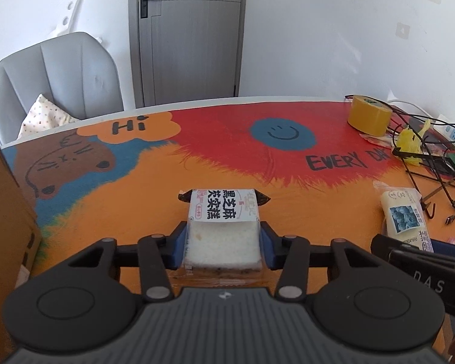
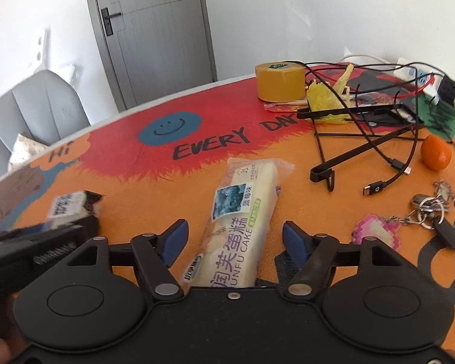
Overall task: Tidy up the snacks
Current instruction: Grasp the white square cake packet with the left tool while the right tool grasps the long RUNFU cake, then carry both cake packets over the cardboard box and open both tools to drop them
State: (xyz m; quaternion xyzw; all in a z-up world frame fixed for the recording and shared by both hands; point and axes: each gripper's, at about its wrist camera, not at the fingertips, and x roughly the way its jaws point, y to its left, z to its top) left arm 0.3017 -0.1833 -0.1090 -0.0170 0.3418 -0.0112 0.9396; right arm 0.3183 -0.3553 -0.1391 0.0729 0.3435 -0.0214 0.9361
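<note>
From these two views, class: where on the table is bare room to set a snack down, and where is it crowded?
Free: the red patch around the blue smiley, and the stretch between square cake and long cake. Crowded: the corner with tape roll, cables, orange and keys.

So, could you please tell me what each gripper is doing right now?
Left gripper: shut on the square cake.
Right gripper: open around the long cake.
</note>
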